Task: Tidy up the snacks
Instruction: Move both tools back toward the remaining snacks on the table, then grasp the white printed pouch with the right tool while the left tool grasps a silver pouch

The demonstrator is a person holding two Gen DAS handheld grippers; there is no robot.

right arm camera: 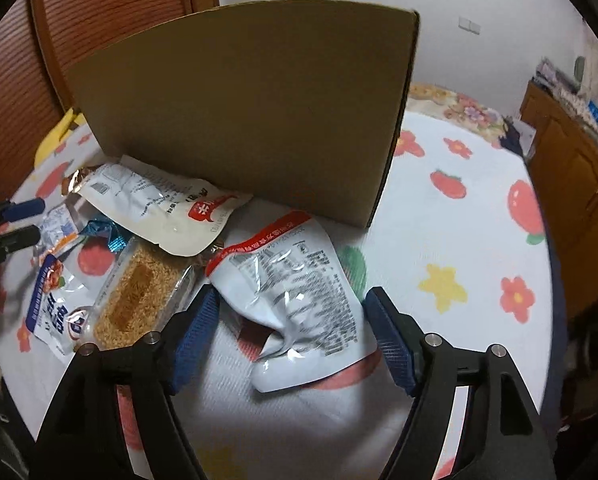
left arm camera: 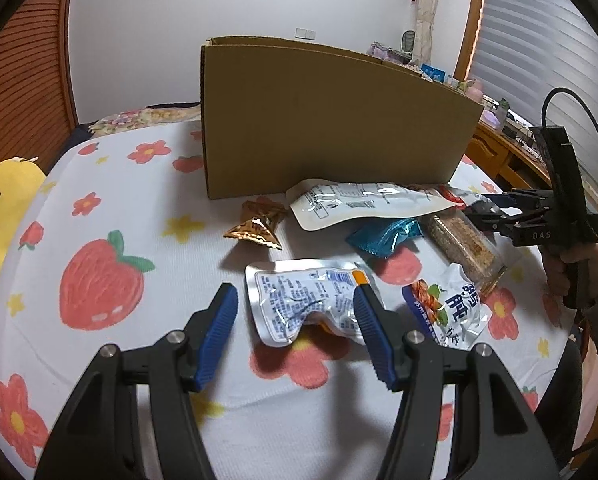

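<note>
A cardboard box [left arm camera: 327, 120] stands upright on the bed; it also shows in the right wrist view [right arm camera: 251, 104]. Snack packets lie in front of it. My left gripper [left arm camera: 297, 304] is open, its fingers on either side of a silver pouch with blue print [left arm camera: 307, 300]. My right gripper [right arm camera: 293, 300] is open around a white pouch with a red edge [right arm camera: 295, 288]. Nearby lie a large white pouch [left arm camera: 363, 204], a gold wrapper [left arm camera: 257, 226], a teal wrapper [left arm camera: 383, 234], a sesame bar pack [right arm camera: 139, 292] and a blue-white packet [left arm camera: 449, 308].
The bed has a white cover with strawberries and flowers [left arm camera: 103, 284]. A yellow pillow [left arm camera: 3, 200] lies at the left. A wooden cabinet [right arm camera: 575, 184] stands beside the bed, and a slatted wooden door [right arm camera: 111, 8] behind the box.
</note>
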